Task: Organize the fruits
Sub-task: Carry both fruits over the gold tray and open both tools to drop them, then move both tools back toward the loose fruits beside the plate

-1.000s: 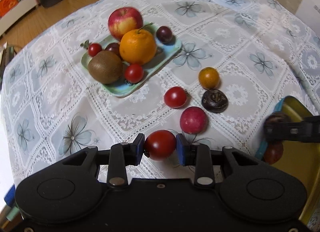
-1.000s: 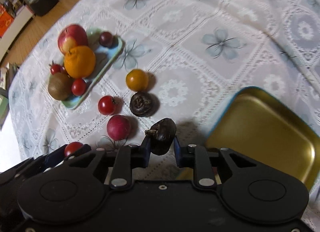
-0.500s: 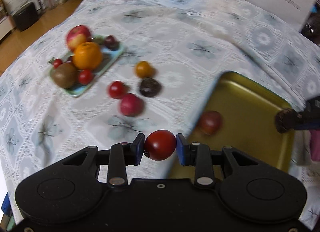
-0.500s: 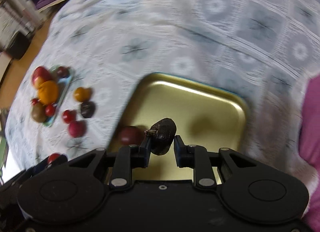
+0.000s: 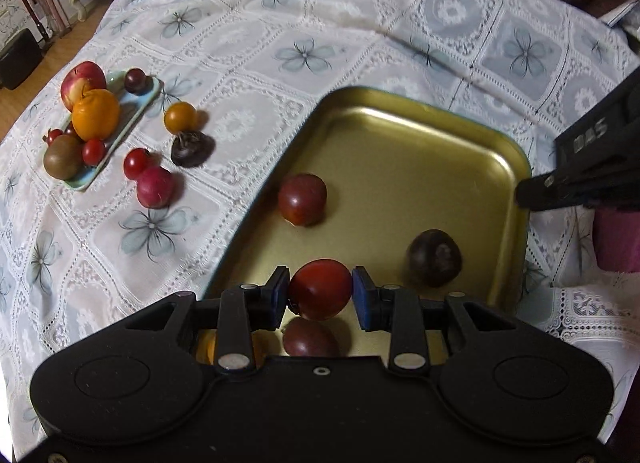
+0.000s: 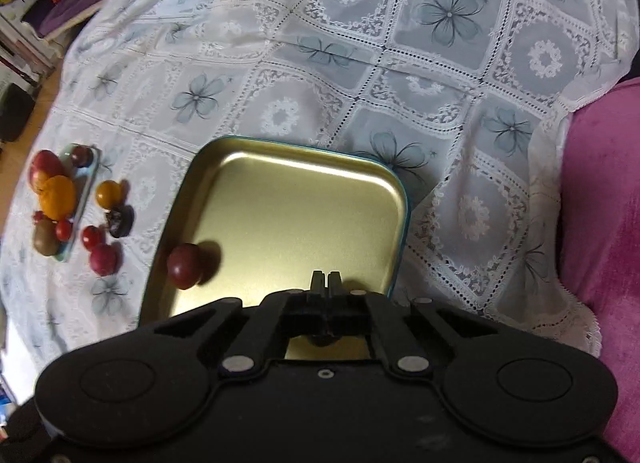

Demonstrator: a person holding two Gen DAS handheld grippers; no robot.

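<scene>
Red tomato clamped in left gripper above gold tray; right gripper pinched together, holding nothing.

Satin gold metal tray, white lace tablecloth, matt black plastic gripper

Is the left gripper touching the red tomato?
Touching. The left wrist view shows the left gripper with both blue fingers pressed against the red tomato, held above the gold tray.

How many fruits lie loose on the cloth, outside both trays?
4, clustered beside the green tray: orange fruit, dark fruit, small red fruit, pink-red fruit. None seems hidden.
</scene>
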